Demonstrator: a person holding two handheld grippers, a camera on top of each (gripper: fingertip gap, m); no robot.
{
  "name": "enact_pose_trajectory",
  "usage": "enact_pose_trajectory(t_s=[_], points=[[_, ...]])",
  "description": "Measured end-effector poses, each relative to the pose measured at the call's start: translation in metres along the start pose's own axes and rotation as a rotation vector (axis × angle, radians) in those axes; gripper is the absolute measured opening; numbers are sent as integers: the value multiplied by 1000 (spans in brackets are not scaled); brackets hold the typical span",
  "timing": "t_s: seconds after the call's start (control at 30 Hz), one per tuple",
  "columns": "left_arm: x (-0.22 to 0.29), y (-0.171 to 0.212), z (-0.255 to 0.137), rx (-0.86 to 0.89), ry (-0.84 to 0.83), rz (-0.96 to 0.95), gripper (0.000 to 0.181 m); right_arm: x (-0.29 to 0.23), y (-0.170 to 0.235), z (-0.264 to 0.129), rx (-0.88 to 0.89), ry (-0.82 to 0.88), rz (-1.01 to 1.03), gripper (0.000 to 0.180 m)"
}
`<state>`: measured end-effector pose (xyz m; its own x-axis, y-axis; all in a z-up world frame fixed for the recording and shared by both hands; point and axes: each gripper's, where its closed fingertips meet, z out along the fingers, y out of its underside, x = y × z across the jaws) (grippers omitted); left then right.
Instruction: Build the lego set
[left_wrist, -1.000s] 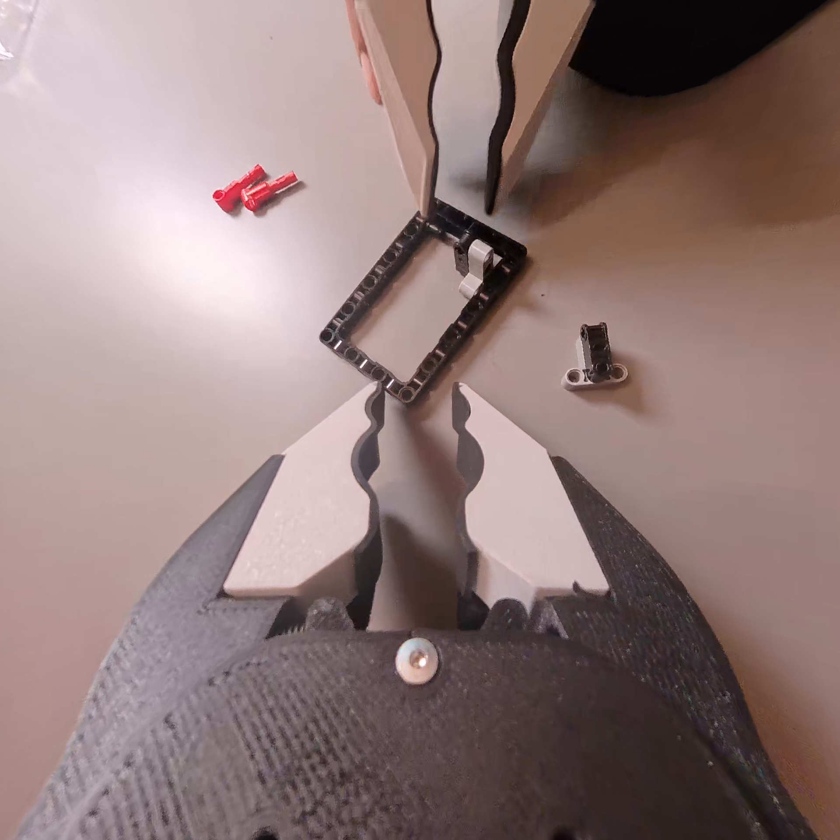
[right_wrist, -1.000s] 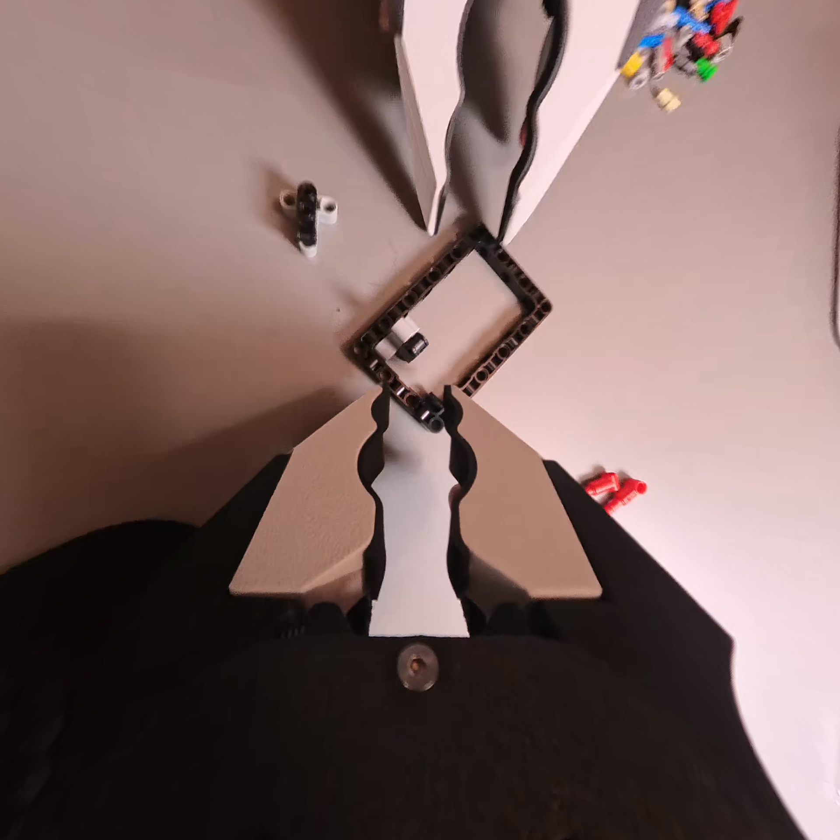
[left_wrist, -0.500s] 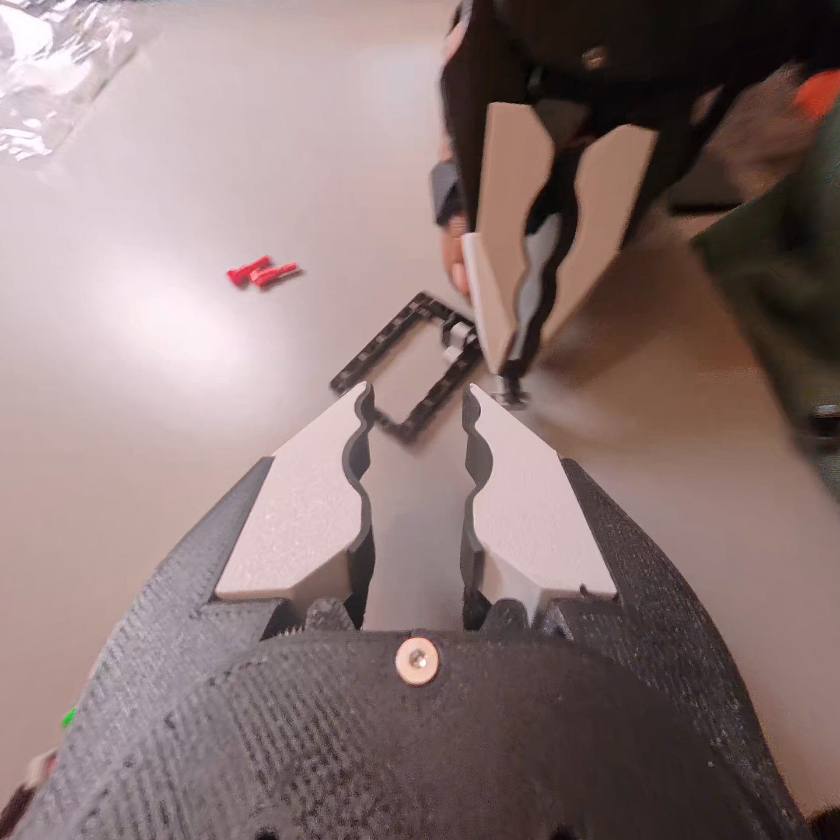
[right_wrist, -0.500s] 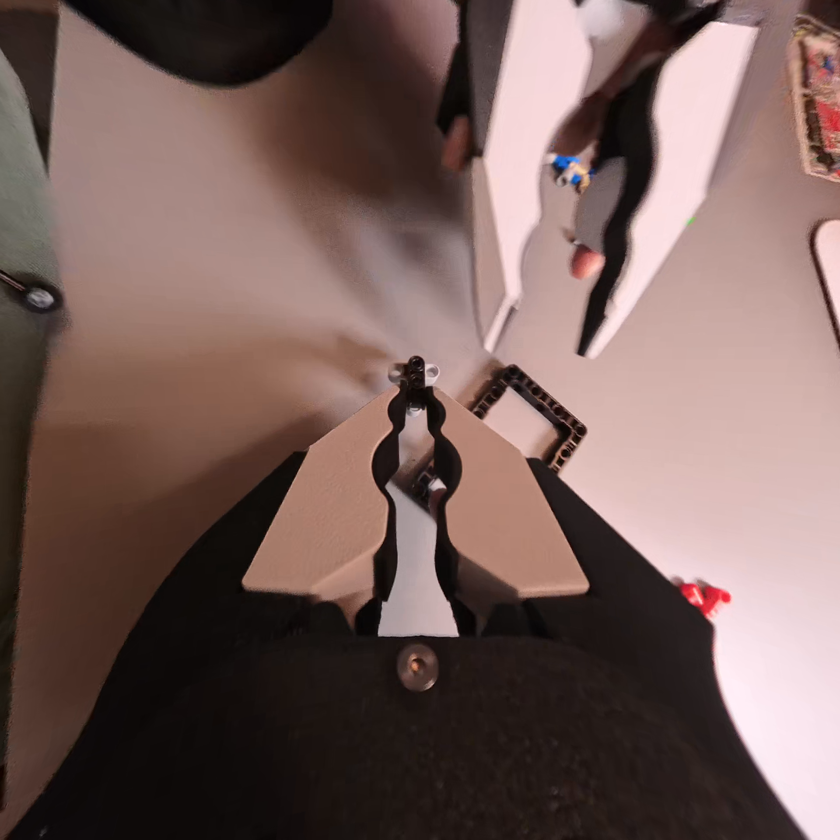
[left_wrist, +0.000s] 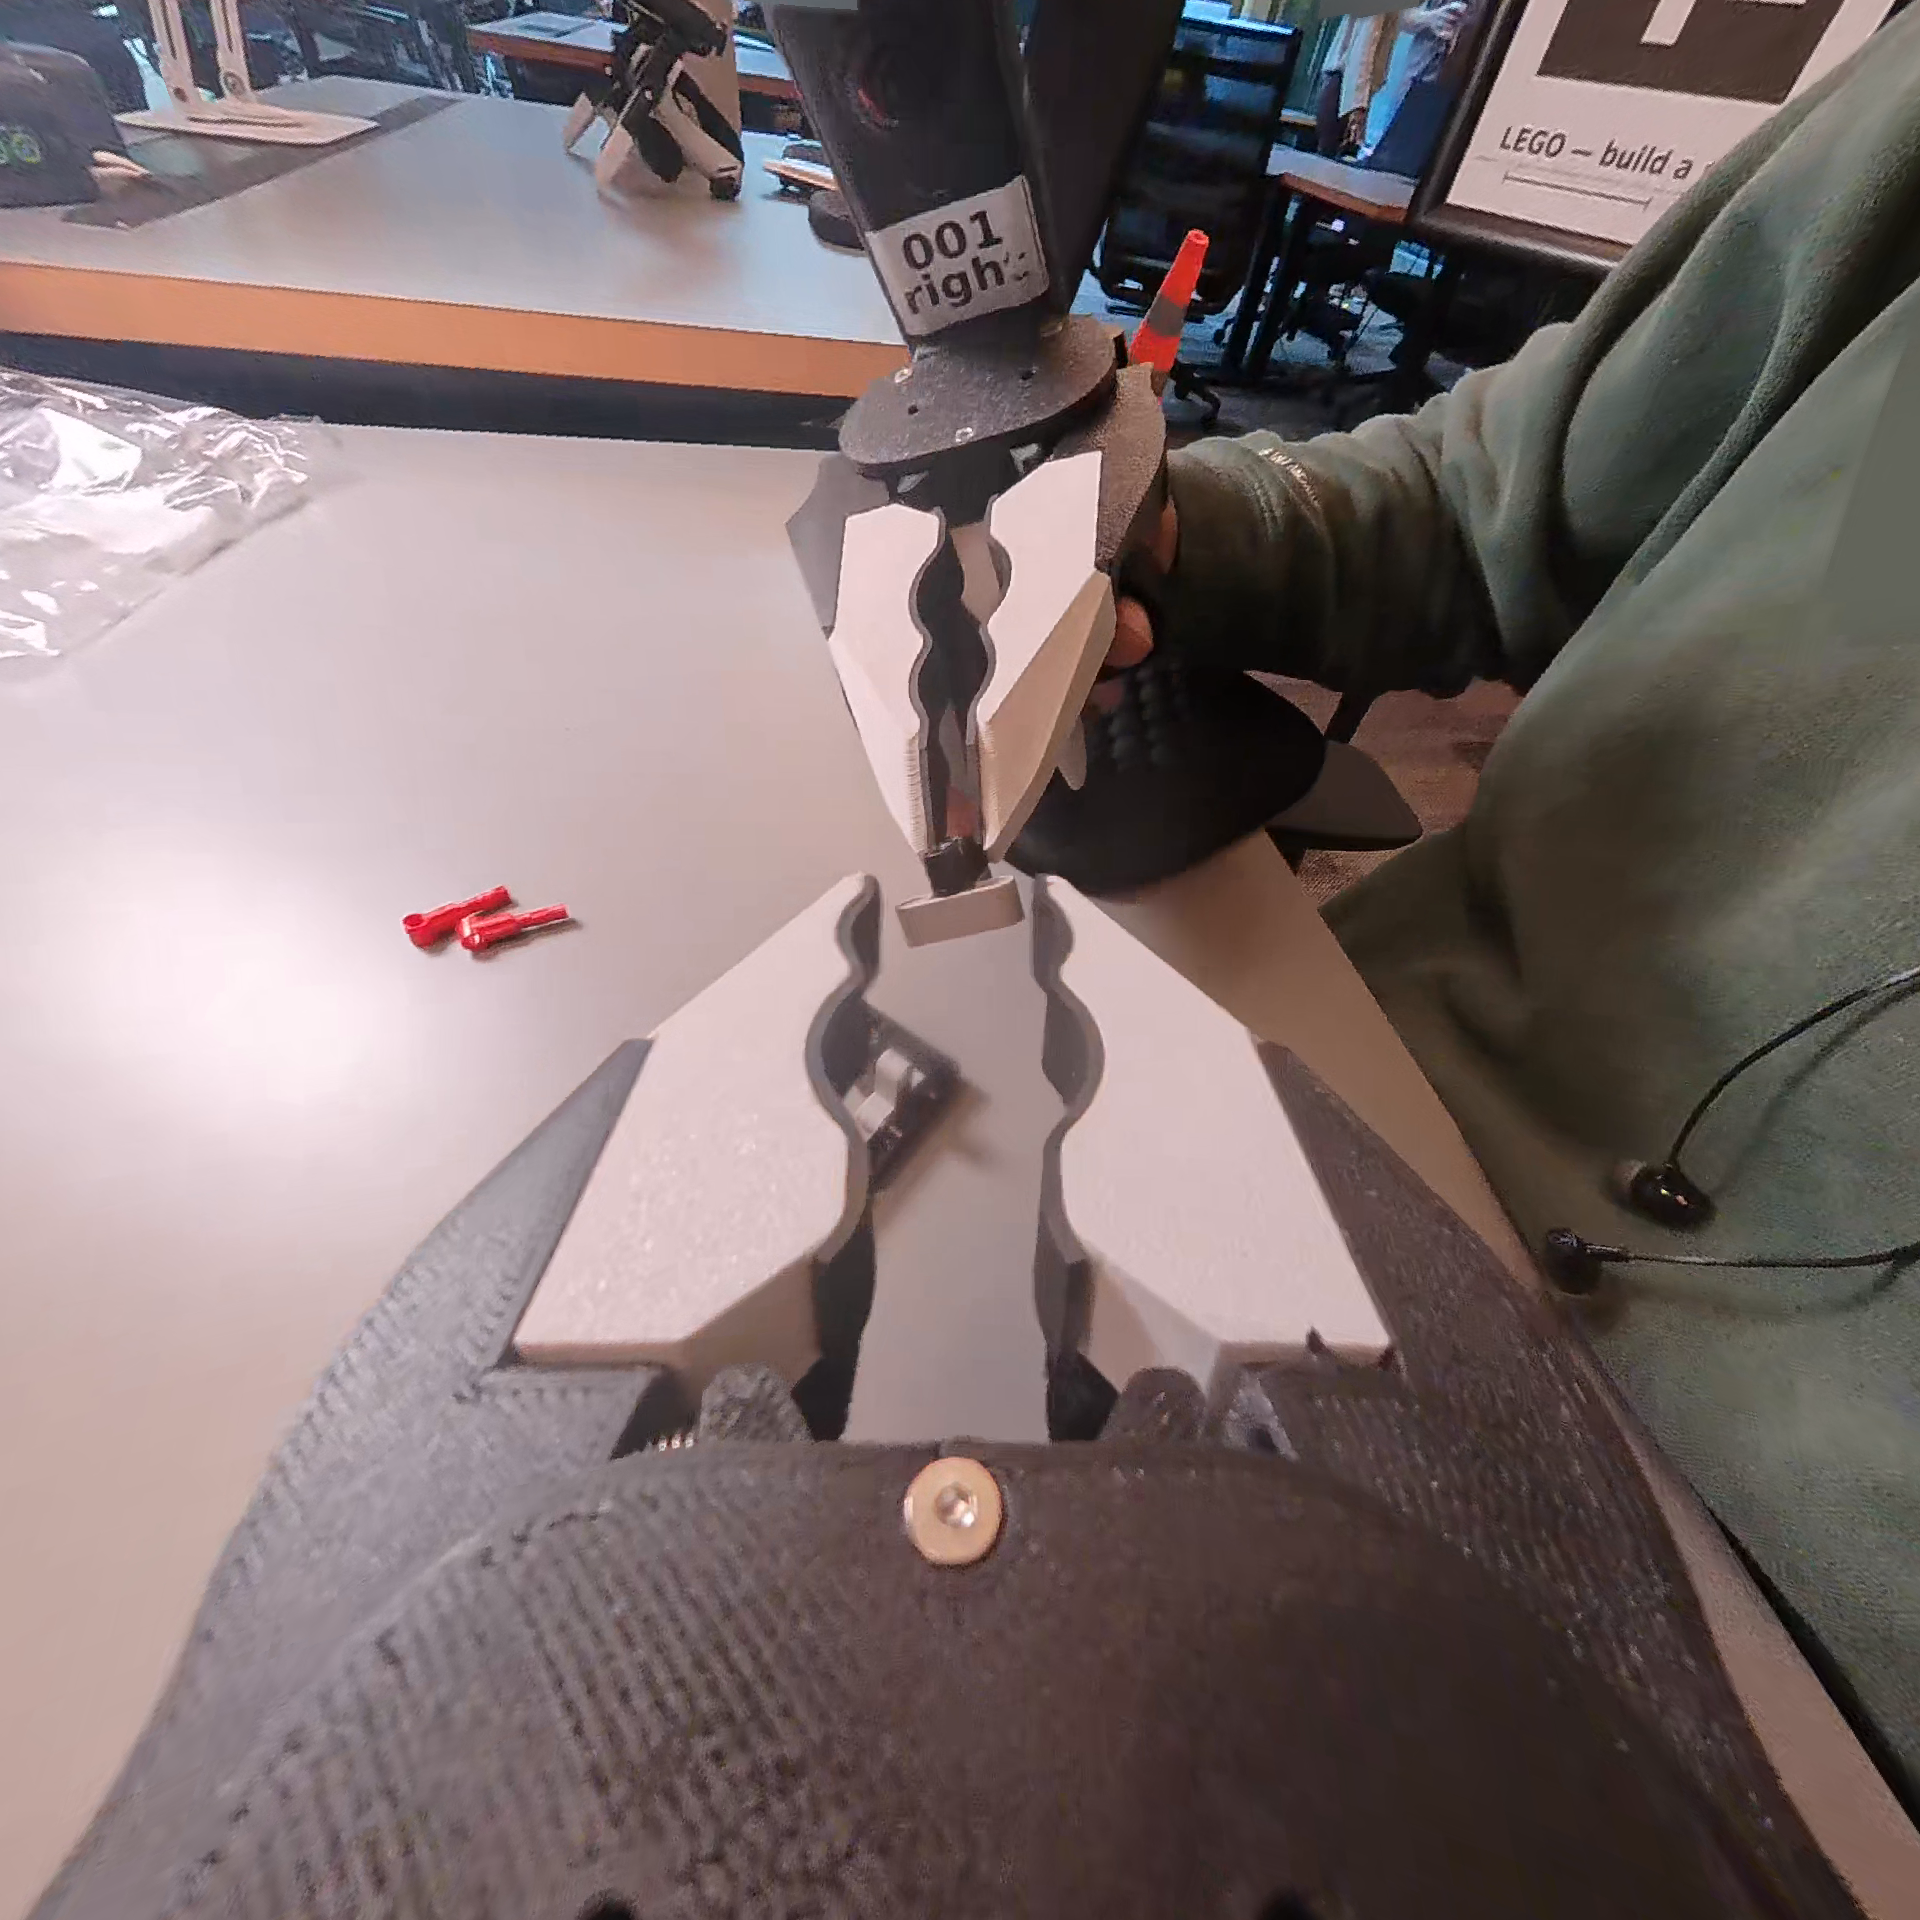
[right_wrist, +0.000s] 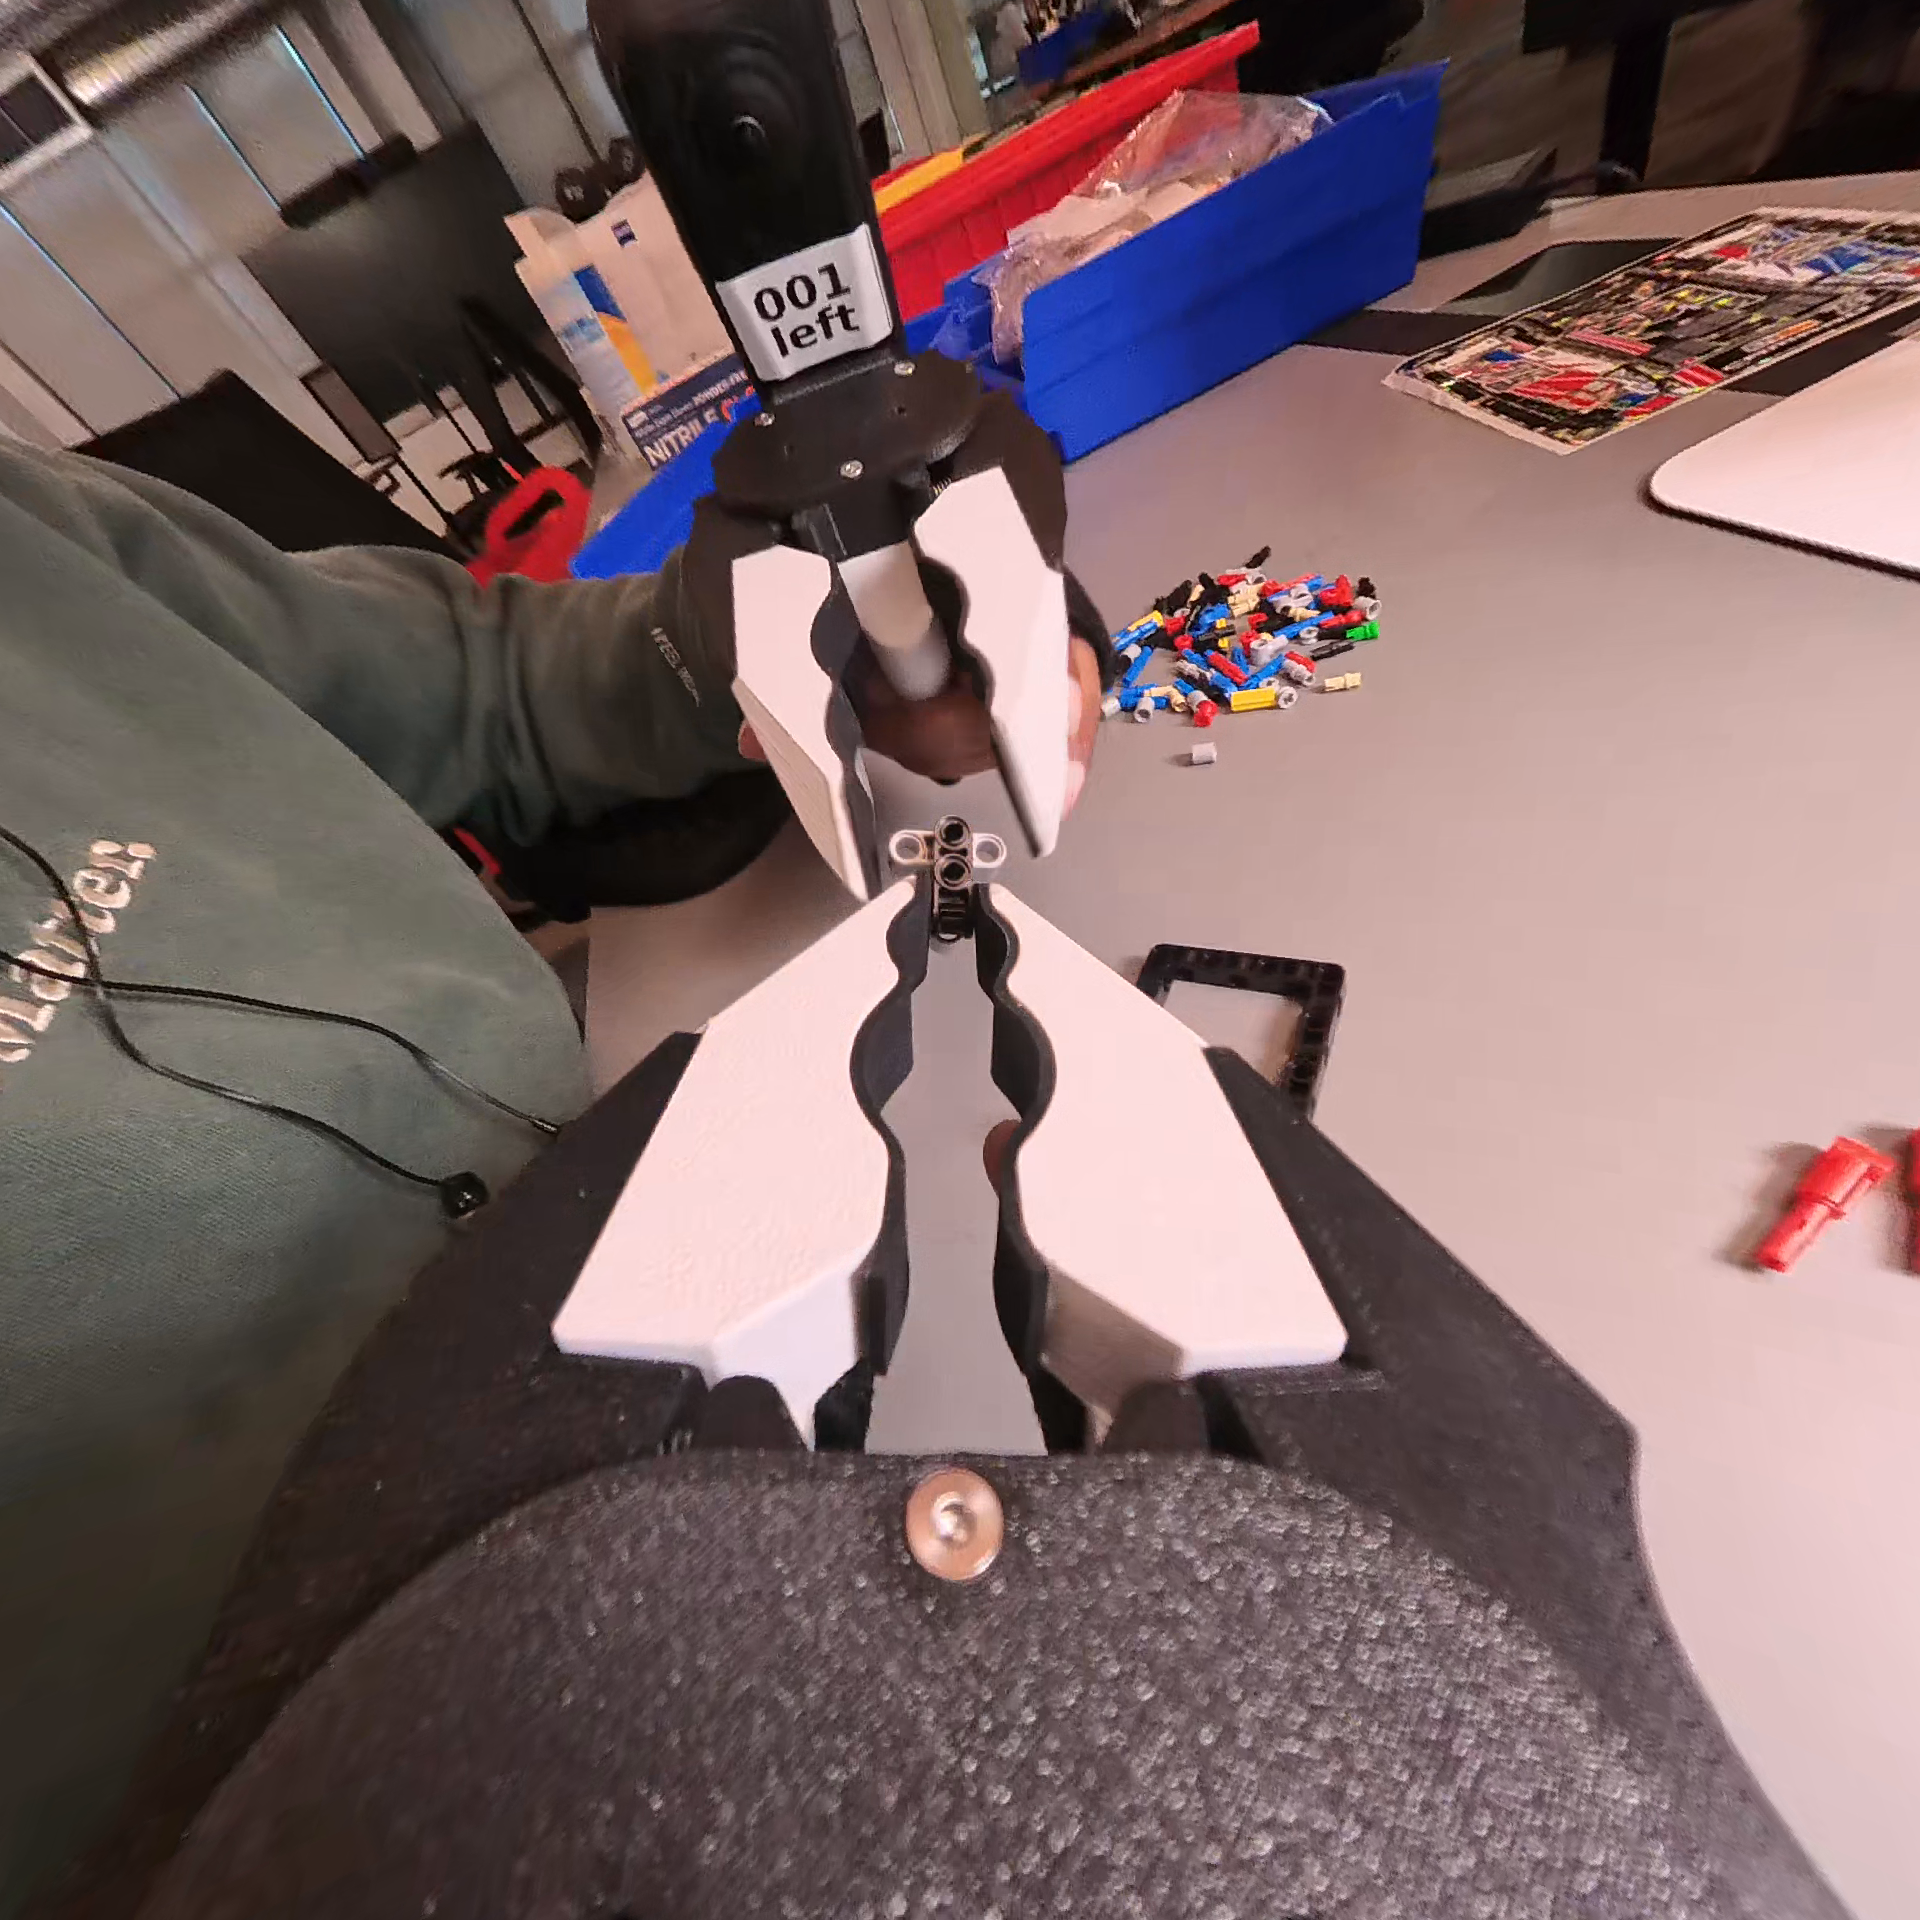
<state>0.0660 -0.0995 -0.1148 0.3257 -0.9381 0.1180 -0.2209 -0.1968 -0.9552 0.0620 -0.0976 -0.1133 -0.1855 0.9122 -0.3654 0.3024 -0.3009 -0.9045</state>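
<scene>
Right gripper holds a small lego piece up between the left gripper's spread fingers, above the grey bench.

The bench (right_wrist: 1558, 935) carries, far side, a blue bin (right_wrist: 1226, 281) holding clear bags, with a printed sheet (right_wrist: 1662, 322) near it and a crumpled clear bag (left_wrist: 114, 509) at another edge. The person's green sleeve (left_wrist: 1662, 623) fills one side. The left gripper (left_wrist: 951, 904) has its jaws apart, gripping nothing. The right gripper (right_wrist: 948, 899) is clamped on the black stem of a small black-and-grey lego piece (right_wrist: 947, 847), lifted off the bench, its grey crossbar just between the left gripper's tips. The black lego frame (right_wrist: 1288, 1003) lies flat on the bench below and beside the grippers. A heap of loose coloured pieces (right_wrist: 1247, 644) sits well apart, and two red pins (left_wrist: 483, 920) lie side by side, apart from the frame.
</scene>
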Motion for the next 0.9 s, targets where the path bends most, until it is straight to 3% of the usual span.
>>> enact_pose_trajectory(t_s=[0.23, 0.4, 0.5, 0.7, 0.9], points=[[3, -8, 1, 51, 39, -79, 23, -4, -9, -5, 55, -26, 34, 6], [-4, -17, -7, 184, 169, -356, 23, -4, -10, -11, 31, 115, -394, 32], [-7, -24, -11, 265, 248, -498, 23, -1, -10, -7, -18, 244, -665, 38], [-6, -31, -12, 347, 360, -674, 23, -4, -27, 0, 33, 333, -830, 23], [-6, -32, -11, 355, 372, -703, 23, -2, -31, -2, 24, 308, -758, 13]])
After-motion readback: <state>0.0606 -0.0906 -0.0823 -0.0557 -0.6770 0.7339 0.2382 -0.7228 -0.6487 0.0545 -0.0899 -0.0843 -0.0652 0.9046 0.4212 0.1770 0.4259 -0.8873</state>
